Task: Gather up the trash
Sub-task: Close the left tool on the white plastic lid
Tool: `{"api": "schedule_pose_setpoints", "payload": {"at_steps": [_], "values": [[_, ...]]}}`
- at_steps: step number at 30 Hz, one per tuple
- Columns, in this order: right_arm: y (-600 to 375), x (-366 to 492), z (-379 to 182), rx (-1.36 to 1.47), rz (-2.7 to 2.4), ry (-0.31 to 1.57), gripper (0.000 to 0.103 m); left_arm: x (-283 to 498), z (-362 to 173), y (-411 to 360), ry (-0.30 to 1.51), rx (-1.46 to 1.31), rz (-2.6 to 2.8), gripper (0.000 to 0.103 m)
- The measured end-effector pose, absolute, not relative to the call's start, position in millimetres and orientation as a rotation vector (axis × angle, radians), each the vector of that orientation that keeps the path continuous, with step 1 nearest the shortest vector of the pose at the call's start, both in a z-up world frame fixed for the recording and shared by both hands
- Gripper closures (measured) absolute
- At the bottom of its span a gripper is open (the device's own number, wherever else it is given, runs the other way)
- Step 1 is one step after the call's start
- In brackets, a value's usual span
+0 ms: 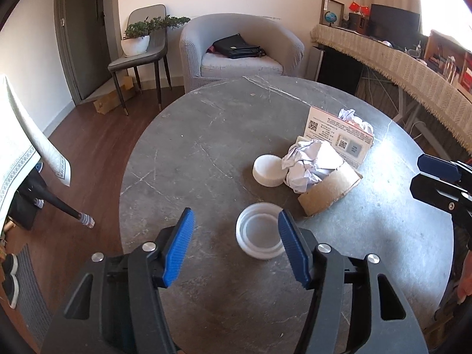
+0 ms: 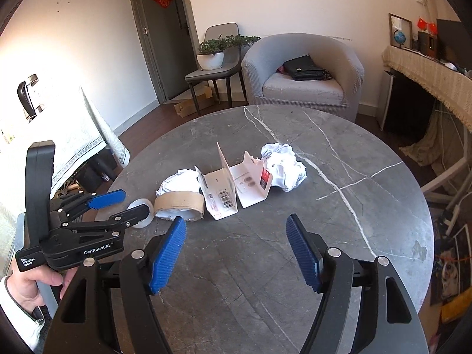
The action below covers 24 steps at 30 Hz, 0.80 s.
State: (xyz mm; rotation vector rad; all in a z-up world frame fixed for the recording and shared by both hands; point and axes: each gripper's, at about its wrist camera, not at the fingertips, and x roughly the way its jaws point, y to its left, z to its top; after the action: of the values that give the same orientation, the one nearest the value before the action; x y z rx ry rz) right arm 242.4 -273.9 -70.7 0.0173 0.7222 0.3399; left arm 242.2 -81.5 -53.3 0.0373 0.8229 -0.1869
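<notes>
Hovering low over the near tabletop (image 1: 206, 153), left gripper (image 1: 236, 244) spread wide, empty, blue fingers (image 1: 180, 250) flanking a shallow white lid (image 1: 259, 237) without touching it. Right gripper (image 2: 236, 250) likewise spread wide and empty, over bare stone.

Judged barely begun: nothing gripped, no bin in view, every scrap lying loose. Left to collect, near to far: the white lid; a cardboard tape ring (image 2: 180, 205); a ribbed white cap (image 1: 268, 171); crumpled paper (image 1: 306, 165) touching the ring; a torn-open printed carton (image 2: 233, 183); a second paper wad (image 2: 284, 166) just beyond.

Trash clustered mid-table, well apart from the round rim on all sides; slipping off judged unlikely. Open stone near and far for approach. Beyond the far edge: grey armchair (image 2: 303, 67), then a chair bearing a potted plant (image 2: 211, 54).
</notes>
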Motion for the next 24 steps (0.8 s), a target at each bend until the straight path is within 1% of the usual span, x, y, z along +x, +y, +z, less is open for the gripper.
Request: {"api": "schedule_pose_setpoints", "payload": {"at_steps": [2, 3, 4, 5, 6, 8, 11, 13, 20, 24], "values": [[-275, 245, -71, 0.016, 0.345, 0.724, 0.033, 243, -54, -80, 0.821, 0.035, -0.183, 0.053], [-275, 247, -72, 0.015, 0.350, 0.727, 0.035, 243, -54, -80, 0.820, 0.036, -0.187, 0.060], [-274, 248, -72, 0.014, 0.354, 0.730, 0.040, 243, -55, -81, 0.827, 0.044, -0.185, 0.069], [-273, 249, -72, 0.012, 0.357, 0.732, 0.042, 242, -55, -81, 0.824, 0.055, -0.188, 0.075], [-273, 250, -73, 0.008, 0.358, 0.733, 0.043, 242, -54, -82, 0.824, 0.060, -0.190, 0.078], [-270, 253, -74, -0.002, 0.363, 0.739, 0.049, 241, -54, -83, 0.827, 0.065, -0.204, 0.085], [-267, 256, -75, -0.006, 0.361, 0.745, 0.053, 238, -54, -83, 0.823, 0.081, -0.212, 0.088], [-265, 259, -75, -0.005, 0.359, 0.746, 0.055, 237, -54, -82, 0.824, 0.075, -0.220, 0.093], [-260, 268, -76, -0.007, 0.359, 0.751, 0.060, 236, -52, -74, 0.828, 0.049, -0.241, 0.095], [-258, 274, -77, -0.003, 0.350, 0.757, 0.060, 234, -48, -68, 0.824, 0.037, -0.241, 0.095]]}}
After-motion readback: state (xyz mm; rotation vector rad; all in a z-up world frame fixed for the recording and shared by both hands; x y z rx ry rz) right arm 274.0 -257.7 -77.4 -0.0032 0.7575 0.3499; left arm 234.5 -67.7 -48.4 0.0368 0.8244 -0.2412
